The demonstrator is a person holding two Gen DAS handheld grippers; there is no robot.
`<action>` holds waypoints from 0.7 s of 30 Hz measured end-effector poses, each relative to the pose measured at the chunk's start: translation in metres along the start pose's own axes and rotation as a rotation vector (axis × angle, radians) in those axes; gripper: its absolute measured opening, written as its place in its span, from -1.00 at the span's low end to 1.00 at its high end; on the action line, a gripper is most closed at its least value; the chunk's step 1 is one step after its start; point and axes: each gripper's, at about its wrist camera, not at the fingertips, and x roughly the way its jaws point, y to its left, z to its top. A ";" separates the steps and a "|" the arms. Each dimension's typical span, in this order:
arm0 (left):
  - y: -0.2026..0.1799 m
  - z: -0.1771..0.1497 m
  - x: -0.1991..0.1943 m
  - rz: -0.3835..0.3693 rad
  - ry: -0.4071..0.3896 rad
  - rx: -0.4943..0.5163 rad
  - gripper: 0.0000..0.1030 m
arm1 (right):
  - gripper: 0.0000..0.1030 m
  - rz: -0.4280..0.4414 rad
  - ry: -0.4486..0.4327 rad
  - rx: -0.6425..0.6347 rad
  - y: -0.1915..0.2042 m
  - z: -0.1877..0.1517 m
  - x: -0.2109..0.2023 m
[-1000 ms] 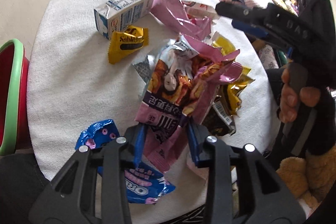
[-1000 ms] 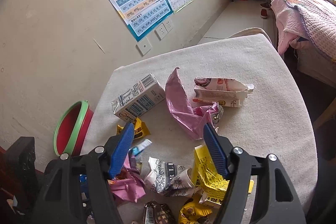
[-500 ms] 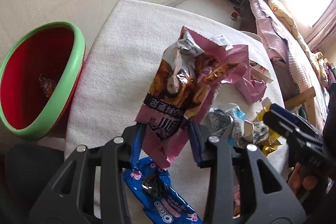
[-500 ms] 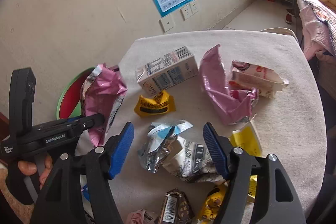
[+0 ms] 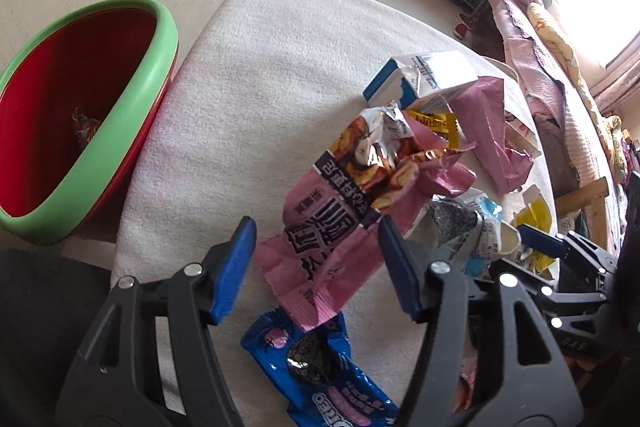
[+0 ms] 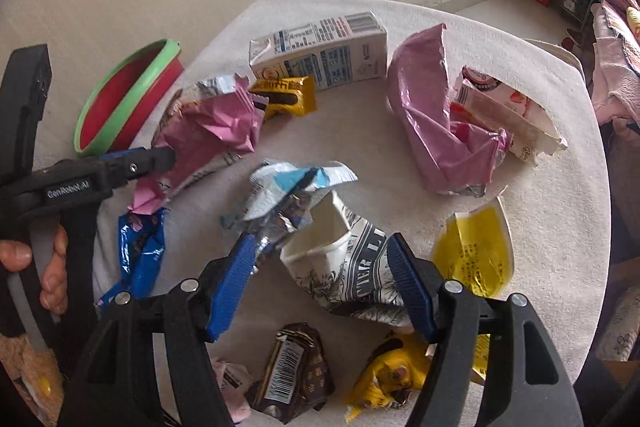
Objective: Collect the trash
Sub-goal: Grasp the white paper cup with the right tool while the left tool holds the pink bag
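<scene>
While the left gripper [image 5: 316, 223] has its 2 blue pads [image 5: 234, 267] spread wide, the pink snack wrapper [image 5: 340, 219] sits in the gap between them. The left pad shows clear air beside the wrapper, the right pad is at most brushing its edge, and nothing is pinched. Whether the wrapper rests on the white table [image 5: 260, 67] or hangs just above it, I cannot tell.

The wrapper's long axis runs from lower centre of the left wrist view up toward the right. Its crimped, sealed end points back at the gripper and its torn, foil-lined mouth points away, toward the milk carton [image 5: 424, 75]. That axis lies roughly along the fingers, so closing the pads would catch the sealed end across its width.

The red bin with the green rim [image 5: 120, 131] stands off the table edge at the left of that frame, well apart from the wrapper. The wrapper is not yet in it, and the left gripper is the nearer of the 2 to carry it there.

In the right wrist view the right gripper [image 6: 320, 239] is also spread, straddling a crumpled printed paper cup [image 6: 352, 267] without squeezing it. The cup's open mouth points toward the top of the frame, away from the gripper. A blue Oreo wrapper [image 5: 320, 367] lies just below the pink one.
</scene>
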 end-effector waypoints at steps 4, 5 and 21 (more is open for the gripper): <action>-0.007 0.001 -0.002 -0.013 -0.013 0.043 0.37 | 0.28 -0.028 0.019 -0.059 0.007 -0.003 0.010; -0.010 0.001 -0.001 -0.013 -0.015 0.060 0.43 | 0.27 -0.052 0.021 -0.089 0.011 -0.003 0.012; -0.015 -0.002 0.016 0.011 0.022 0.101 0.19 | 0.14 -0.067 -0.010 -0.011 -0.003 0.001 0.005</action>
